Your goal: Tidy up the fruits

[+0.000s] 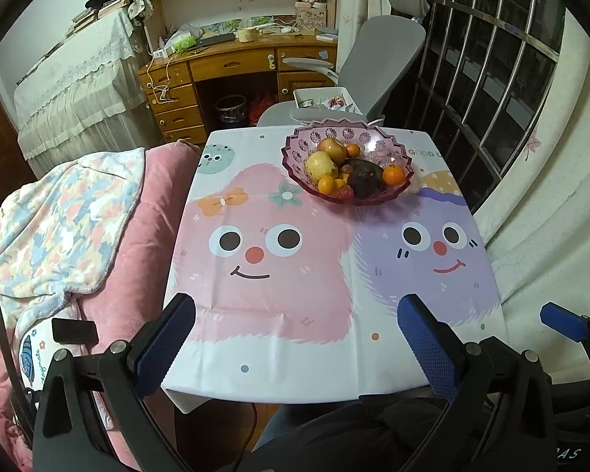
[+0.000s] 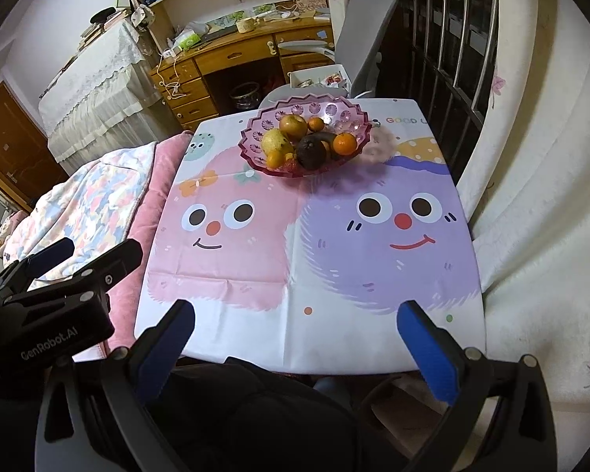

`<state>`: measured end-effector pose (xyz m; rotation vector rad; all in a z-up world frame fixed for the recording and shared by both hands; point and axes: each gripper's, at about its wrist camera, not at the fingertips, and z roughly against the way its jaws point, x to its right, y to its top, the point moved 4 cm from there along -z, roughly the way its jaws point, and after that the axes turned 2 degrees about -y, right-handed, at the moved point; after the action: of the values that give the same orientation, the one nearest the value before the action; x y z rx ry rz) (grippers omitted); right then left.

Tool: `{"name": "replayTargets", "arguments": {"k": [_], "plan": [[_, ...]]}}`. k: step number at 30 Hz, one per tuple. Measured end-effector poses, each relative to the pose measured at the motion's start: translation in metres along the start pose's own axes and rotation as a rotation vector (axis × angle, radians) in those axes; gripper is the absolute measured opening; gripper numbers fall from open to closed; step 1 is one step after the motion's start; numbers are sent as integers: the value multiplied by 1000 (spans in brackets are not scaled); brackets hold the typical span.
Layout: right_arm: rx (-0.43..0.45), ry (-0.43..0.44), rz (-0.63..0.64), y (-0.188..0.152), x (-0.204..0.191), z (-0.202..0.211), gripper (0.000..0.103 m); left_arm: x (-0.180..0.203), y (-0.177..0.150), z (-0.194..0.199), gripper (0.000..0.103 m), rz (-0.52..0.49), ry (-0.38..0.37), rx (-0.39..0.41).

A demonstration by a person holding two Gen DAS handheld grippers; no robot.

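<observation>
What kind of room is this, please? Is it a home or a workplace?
Most likely a bedroom or study at home. A bed with a pink quilt lies beside the small table, a wooden desk with bookshelves stands behind, and a grey office chair is near the barred window.

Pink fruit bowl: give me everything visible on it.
The pink fruit bowl is translucent, plastic or glass by its look, with a scalloped rim and round flower-like facets in its wall. It stands upright on the cartoon tablecloth at the table's far end, right of centre. Fruit is piled inside: a yellow pear, an apple, small oranges, a dark avocado-like fruit. Neither gripper touches it.
</observation>
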<state>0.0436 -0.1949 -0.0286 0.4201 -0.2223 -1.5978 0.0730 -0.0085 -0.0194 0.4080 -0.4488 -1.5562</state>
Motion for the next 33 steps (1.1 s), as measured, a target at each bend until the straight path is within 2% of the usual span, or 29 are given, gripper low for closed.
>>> {"name": "replayTargets", "arguments": {"k": [33], "plan": [[1,1,11,6,-1,-3,103,-3,3,-4,102,12,7,-1]]}}
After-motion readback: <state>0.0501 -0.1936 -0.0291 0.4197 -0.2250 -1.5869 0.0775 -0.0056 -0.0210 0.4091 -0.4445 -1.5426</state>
